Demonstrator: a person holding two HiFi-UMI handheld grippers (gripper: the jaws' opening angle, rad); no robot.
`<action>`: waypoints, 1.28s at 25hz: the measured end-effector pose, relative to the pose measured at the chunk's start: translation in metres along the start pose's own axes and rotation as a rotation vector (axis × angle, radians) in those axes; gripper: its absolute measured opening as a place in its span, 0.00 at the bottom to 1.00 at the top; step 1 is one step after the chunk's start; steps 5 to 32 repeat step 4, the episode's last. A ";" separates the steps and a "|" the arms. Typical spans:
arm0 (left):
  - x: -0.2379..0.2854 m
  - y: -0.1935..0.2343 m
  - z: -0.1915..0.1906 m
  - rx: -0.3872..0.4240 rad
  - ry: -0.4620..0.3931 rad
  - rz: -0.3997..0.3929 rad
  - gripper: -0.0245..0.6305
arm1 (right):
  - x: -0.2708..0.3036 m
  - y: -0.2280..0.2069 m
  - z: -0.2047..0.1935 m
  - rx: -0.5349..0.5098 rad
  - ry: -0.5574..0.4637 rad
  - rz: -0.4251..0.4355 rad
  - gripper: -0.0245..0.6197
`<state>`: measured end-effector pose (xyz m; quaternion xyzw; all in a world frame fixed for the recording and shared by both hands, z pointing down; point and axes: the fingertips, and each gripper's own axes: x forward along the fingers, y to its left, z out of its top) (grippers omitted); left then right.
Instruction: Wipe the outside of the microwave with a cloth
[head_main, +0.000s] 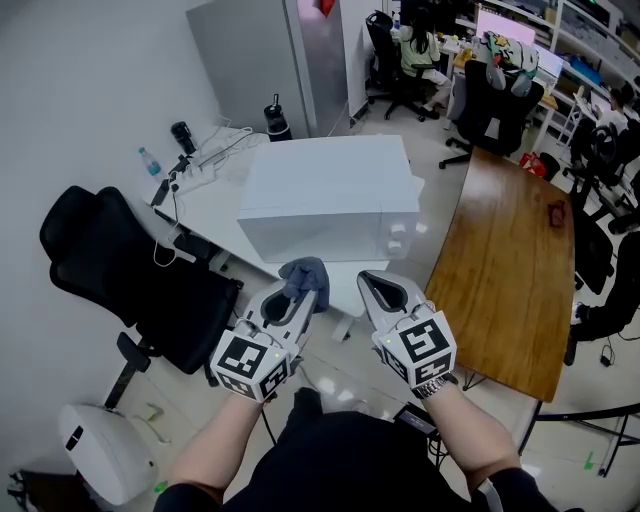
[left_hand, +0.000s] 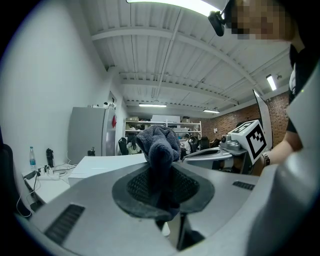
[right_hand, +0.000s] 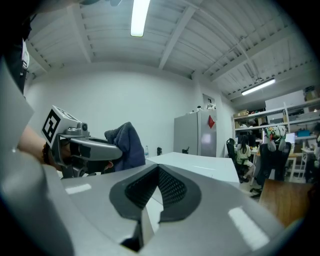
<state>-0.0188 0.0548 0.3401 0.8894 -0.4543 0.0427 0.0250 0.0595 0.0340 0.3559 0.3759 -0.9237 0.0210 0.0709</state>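
A white microwave (head_main: 330, 200) stands on a white table (head_main: 215, 205) ahead of me, its door and two knobs facing me. My left gripper (head_main: 303, 290) is shut on a bunched dark blue cloth (head_main: 303, 275), held just short of the microwave's lower front. In the left gripper view the cloth (left_hand: 159, 150) stands up from between the pads of the left gripper (left_hand: 162, 182). My right gripper (head_main: 372, 285) is shut with nothing in it, beside the left one. The right gripper view shows the right gripper (right_hand: 156, 187), the cloth (right_hand: 125, 146) and the microwave (right_hand: 192, 162).
A black office chair (head_main: 135, 275) stands left of the table. A power strip and cables (head_main: 190, 170), a small bottle (head_main: 150, 162) and a dark flask (head_main: 276, 120) lie behind the microwave. A brown wooden table (head_main: 510, 270) is at the right. A grey fridge (head_main: 270, 60) and seated people are further back.
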 end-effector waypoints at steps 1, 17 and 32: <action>0.000 -0.002 0.000 0.000 0.000 -0.001 0.15 | -0.001 0.000 -0.001 0.000 0.001 0.001 0.04; 0.001 -0.007 0.000 0.003 0.001 -0.006 0.15 | -0.003 0.000 -0.001 0.000 0.000 0.004 0.04; 0.001 -0.007 0.000 0.003 0.001 -0.006 0.15 | -0.003 0.000 -0.001 0.000 0.000 0.004 0.04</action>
